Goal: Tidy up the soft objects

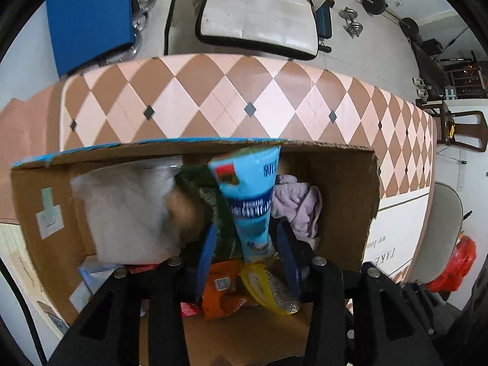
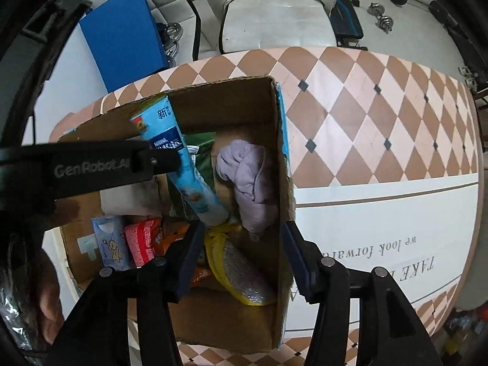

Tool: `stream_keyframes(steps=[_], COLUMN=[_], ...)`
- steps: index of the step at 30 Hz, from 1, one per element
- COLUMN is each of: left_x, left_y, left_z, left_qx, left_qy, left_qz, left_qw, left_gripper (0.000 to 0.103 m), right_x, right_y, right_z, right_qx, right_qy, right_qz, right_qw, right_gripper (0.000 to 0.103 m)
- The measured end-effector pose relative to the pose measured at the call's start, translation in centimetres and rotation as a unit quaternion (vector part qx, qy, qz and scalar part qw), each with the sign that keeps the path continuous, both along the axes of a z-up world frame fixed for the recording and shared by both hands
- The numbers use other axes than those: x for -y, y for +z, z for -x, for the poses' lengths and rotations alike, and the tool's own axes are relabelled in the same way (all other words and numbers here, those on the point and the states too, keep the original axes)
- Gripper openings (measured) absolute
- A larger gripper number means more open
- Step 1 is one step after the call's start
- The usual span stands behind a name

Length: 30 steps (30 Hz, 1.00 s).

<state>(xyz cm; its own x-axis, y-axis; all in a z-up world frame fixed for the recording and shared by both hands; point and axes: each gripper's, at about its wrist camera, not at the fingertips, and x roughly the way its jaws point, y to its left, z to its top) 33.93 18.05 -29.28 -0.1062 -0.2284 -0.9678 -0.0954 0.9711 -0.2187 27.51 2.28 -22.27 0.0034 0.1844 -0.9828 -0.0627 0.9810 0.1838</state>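
Observation:
A cardboard box stands on the checkered table. A tall light-blue Nestle packet stands tilted inside it, among a lilac cloth, a white soft bag, an orange packet and a yellow-rimmed silver scouring pad. My left gripper is open, its blue pads either side of the blue packet's lower end; its arm crosses the right wrist view. My right gripper is open and empty above the box's near right corner, straddling the right wall.
A small blue tissue pack and a red packet lie at the box's near left. The pink-and-brown checkered tablecloth extends behind and right of the box. A white sofa cushion, a blue board and dumbbells are beyond the table.

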Motion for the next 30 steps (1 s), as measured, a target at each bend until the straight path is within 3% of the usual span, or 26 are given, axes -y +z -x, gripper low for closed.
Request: stream_keyframes(steps=[1, 6, 14, 18, 20, 22, 24, 25, 27, 30], left_x=[-0.1, -1.2, -3.5, -4.3, -4.5, -4.7, -4.8, -4.8, -4.8, -4.8], left_y=[0.4, 2.8, 6.6, 7.8, 8.5, 9.1, 9.7, 9.8, 10.2, 10.3], left_z=[0.3, 2.8, 8.7, 11.1, 12.1, 12.9, 13.6, 13.8, 14.3, 14.8], left_qx=[0.008, 0.047, 0.117, 0.143, 0.157, 0.17, 0.185, 0.187, 0.192, 0.196], left_qy=[-0.001, 0.015, 0.047, 0.061, 0.064, 0.067, 0.066, 0.066, 0.066, 0.071], left_qz=[-0.008, -0.028, -0.09, -0.114, -0.13, -0.142, -0.157, -0.161, -0.163, -0.159], left_qw=[0.9999, 0.9984, 0.9879, 0.9812, 0.9769, 0.9728, 0.9679, 0.9668, 0.9655, 0.9652], left_gripper=[0.039, 0.039, 0.041, 0.066, 0.072, 0.09, 0.096, 0.097, 0.099, 0.101], right_x=[0.0, 0.3, 0.0, -0.2, -0.4, -0.3, -0.3, -0.3, -0.3, -0.1], right_y=[0.2, 1.2, 2.5, 3.1, 3.5, 3.9, 4.3, 4.5, 4.8, 5.3], right_z=[0.2, 1.6, 4.7, 6.3, 6.8, 7.4, 7.9, 8.1, 8.5, 8.8], right_qx=[0.005, 0.018, 0.038, 0.047, 0.052, 0.059, 0.063, 0.066, 0.075, 0.082], right_qy=[0.001, 0.0, 0.014, 0.019, 0.021, 0.022, 0.022, 0.021, 0.021, 0.017], right_qz=[0.008, 0.008, 0.013, 0.012, 0.011, 0.012, 0.012, 0.013, 0.016, 0.02], right_qw=[1.0, 1.0, 0.999, 0.999, 0.998, 0.998, 0.998, 0.998, 0.997, 0.996], right_gripper=[0.066, 0.067, 0.067, 0.069, 0.076, 0.078, 0.083, 0.094, 0.103, 0.103])
